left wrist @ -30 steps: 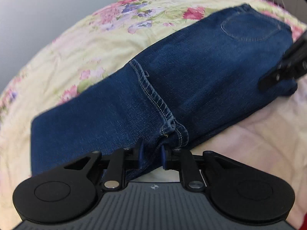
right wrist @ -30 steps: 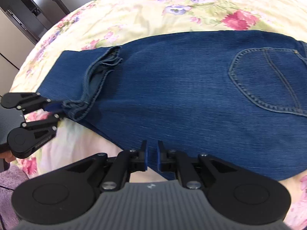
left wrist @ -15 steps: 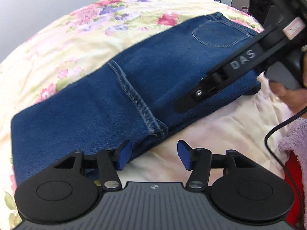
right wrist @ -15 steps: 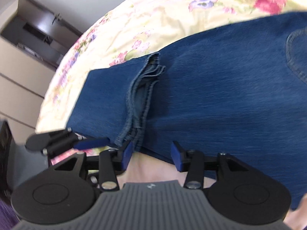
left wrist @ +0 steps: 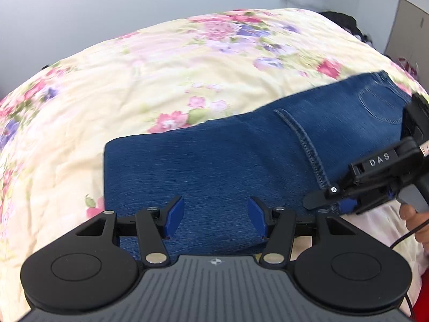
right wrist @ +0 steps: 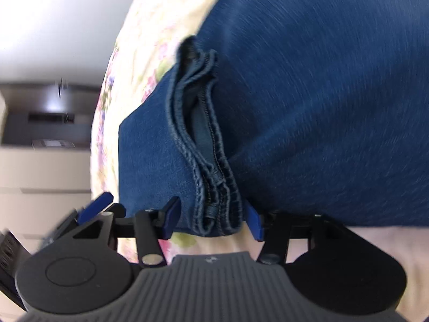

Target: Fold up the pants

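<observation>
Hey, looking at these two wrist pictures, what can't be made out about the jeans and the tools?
- Folded blue denim jeans: waistband end, left wrist view, hidden behind right tool.
- Stacked leg hems: right wrist view, motion-blurred; contact with the opening right tool's blue pads unclear.
- Left tool: right wrist view, blurred, cut off by edge.

Legible text: "DAS", white capitals | on: black body of right gripper (left wrist: 346, 204) | other text: none readable

The pants (right wrist: 321, 107) run off the right-wrist frame, motion-blurred; waistband unseen there.
</observation>
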### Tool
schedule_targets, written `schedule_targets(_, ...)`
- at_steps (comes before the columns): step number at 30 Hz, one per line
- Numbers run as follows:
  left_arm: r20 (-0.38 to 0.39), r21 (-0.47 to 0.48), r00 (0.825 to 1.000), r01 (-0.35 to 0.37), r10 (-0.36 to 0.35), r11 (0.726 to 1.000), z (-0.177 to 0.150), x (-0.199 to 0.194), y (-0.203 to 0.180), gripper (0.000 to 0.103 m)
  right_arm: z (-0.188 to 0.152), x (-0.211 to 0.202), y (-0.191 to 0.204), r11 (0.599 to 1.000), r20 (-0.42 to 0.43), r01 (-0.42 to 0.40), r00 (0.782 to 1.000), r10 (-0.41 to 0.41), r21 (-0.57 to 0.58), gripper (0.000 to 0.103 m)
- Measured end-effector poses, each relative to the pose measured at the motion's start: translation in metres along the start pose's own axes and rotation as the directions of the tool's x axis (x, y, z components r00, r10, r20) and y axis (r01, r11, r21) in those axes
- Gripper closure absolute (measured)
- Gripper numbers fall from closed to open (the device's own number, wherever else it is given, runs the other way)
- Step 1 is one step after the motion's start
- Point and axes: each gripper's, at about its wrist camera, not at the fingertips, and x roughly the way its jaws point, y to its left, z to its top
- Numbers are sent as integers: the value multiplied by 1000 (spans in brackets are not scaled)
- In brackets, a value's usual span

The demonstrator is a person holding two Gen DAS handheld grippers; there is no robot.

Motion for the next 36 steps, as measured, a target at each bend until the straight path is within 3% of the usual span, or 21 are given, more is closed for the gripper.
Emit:
schedule_targets(2, 1, -21, 1000, -13, 13, 1000, -1, 1, 6, 39, -3, 2, 0, 1000, 5, 0, 1000, 0, 22, 65)
schedule_targets(3, -1, -28, 1000, -20, 20, 999, -2, 1, 8, 39, -4, 2, 2, 1000, 6, 8, 1000, -8, 20, 76)
schedule_targets(5, -2, -40, 999, -42, 42, 998, -3, 1, 12, 39, -7, -4, 8, 1000, 32, 12, 999, -12, 10, 82)
schedule_targets(7, 2, -54, 998, -61, 62, 997, -6, -2, 19, 39, -11, -15, 22, 998, 70, 40, 997, -36, -55, 86)
schedule_targets(9, 0, -78, 992, -127, 128, 989, -8, -5, 26, 39, -10, -26, 52, 977, 119, 110, 989, -89, -184, 90)
schedule_targets(12, -7, -144, 981, -193, 194, 971, -7, -9, 39, 43, -6, -44, 110, 897, 197, 222, 968, -156, -383, 95)
schedule_targets(17, 37, -279, 982, -168, 186, 945, -4, -27, 55, 49, -7, -95, 208, 713, 349, 360, 921, -171, -602, 96)
schedule_targets(20, 60, -306, 984, -141, 167, 941, 4, -31, 52, 52, -9, -137, 249, 587, 448, 466, 874, -188, -663, 96)
schedule_targets(22, 71, -302, 986, -125, 153, 945, 13, -27, 42, 54, -6, -172, 261, 525, 507, 527, 839, -196, -668, 96)
schedule_targets(25, 79, -280, 989, -95, 122, 955, 22, -19, 22, 56, 9, -225, 258, 455, 602, 626, 768, -219, -633, 96)
schedule_targets(28, 86, -242, 993, -57, 80, 969, 31, -7, -5, 58, 30, -288, 221, 437, 663, 697, 703, -258, -568, 96)
schedule_targets(33, 62, -154, 997, -40, 50, 987, 45, 19, -42, 60, 85, -332, 111, 478, 670, 764, 628, -395, -434, 96)
schedule_targets(34, 52, -142, 998, -34, 41, 989, 46, 25, -49, 63, 96, -333, 81, 497, 653, 772, 618, -438, -397, 96)
schedule_targets(36, 32, -122, 999, -23, 27, 992, 49, 35, -60, 65, 118, -330, 22, 548, 597, 771, 617, -513, -326, 96)
